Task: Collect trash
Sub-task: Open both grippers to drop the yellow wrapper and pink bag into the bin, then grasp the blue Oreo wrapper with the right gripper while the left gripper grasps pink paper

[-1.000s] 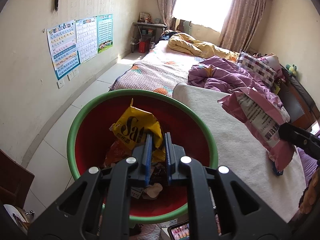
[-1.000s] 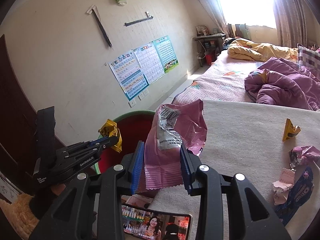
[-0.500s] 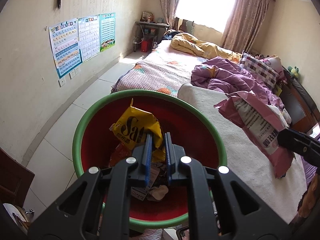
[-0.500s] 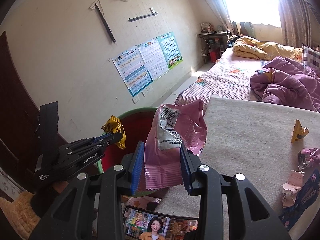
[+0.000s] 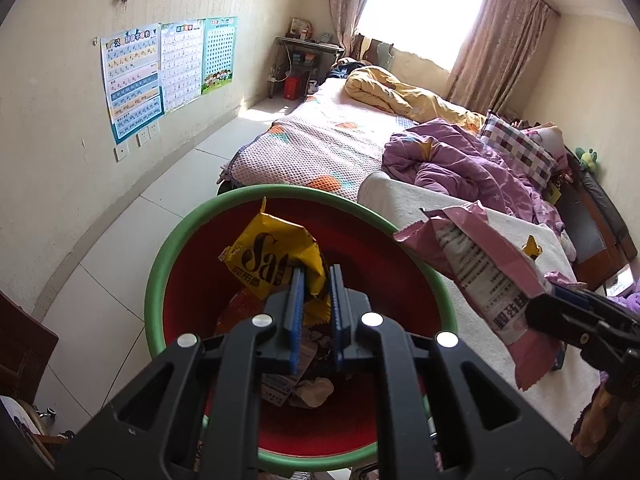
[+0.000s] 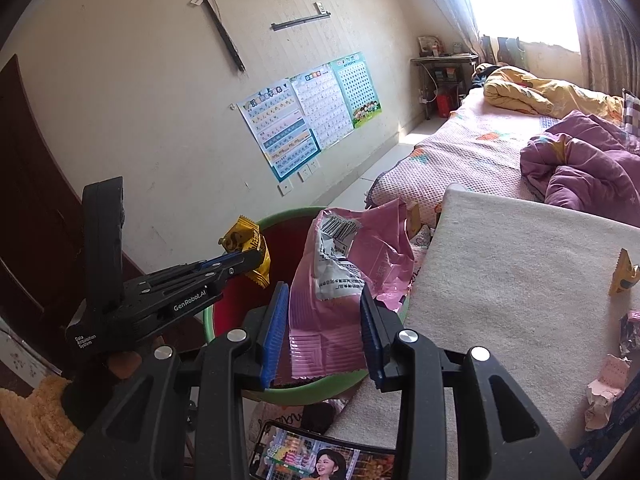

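The yellow snack wrapper (image 5: 272,260) is pinched between the pressed-together fingers of the left gripper (image 5: 316,280), hanging over the red bin with a green rim (image 5: 160,280), which sits directly below and ahead of that gripper with crumpled wrappers in its bottom. To the right, the right gripper (image 6: 324,312) clamps a pink snack bag (image 6: 340,272) by its lower end, the bag standing up between the blue pads above the bin's near edge. Right of that gripper, on the cream blanket (image 6: 500,260), lie a small yellow wrapper (image 6: 622,272) and more crumpled scraps (image 6: 604,384). A phone (image 6: 320,456) lies just beneath the right gripper.
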Motion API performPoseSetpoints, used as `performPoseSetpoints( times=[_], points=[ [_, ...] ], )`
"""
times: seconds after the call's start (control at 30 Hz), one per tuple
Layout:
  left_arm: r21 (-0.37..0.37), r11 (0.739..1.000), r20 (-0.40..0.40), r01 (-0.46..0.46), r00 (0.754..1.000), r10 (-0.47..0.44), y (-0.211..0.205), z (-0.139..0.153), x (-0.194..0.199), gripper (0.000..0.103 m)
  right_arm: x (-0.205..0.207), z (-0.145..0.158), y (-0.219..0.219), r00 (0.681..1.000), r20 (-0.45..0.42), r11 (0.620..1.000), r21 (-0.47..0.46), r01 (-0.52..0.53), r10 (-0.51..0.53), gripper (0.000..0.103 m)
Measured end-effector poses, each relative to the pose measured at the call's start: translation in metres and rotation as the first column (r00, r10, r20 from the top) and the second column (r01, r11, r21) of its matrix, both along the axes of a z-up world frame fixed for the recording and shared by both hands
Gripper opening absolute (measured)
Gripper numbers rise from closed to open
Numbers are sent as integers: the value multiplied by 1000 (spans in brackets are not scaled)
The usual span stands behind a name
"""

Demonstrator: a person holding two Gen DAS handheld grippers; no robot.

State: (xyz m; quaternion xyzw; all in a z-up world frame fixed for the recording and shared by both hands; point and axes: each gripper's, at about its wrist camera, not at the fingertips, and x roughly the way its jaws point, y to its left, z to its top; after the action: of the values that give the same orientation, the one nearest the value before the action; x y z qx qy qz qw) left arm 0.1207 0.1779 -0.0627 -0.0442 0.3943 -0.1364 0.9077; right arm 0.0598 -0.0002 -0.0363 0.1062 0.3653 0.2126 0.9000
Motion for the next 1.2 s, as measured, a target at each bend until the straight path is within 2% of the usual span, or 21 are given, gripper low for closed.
performPoseSetpoints(
  times=[0.3,0.37,0.4,0.43,0.5,0.6,0.93,1.1,1.2],
  points=[
    [-8,1000,-32,-24,999,24,6,-7,8,12,14,-1,7,999,-5,999,18,-40,40,34],
    [-8,999,-33,-35,999,35,7,-7,9,12,17,0,8,999,-1,998,34,-47,47,37],
    [-7,999,-37,-39,999,39,8,-6,13,15,19,0,8,999,-4,998,44,-46,46,41],
    [-3,999,-44,-47,998,47,9,-7,14,32,20,-1,7,999,-7,997,56,-45,45,50],
    [-1,997,-46,-73,996,72,10,-8,15,59,21,-1,7,999,-9,997,62,-39,40,53],
    [-1,995,-57,-100,993,100,13,-11,14,65,19,-1,2,999,-11,997,74,-35,36,55],
    [13,994,-32,-107,994,107,-4,-2,-4,66,-7,7,-29,1000,13,997,71,6,-7,56],
    [23,996,-29,-87,996,88,-26,-2,-15,66,-29,-9,-69,995,-31,995,32,99,-98,56],
    [26,997,-23,-66,997,67,-46,1,-22,66,-47,-8,-110,980,-21,980,8,197,-197,57]
  ],
)
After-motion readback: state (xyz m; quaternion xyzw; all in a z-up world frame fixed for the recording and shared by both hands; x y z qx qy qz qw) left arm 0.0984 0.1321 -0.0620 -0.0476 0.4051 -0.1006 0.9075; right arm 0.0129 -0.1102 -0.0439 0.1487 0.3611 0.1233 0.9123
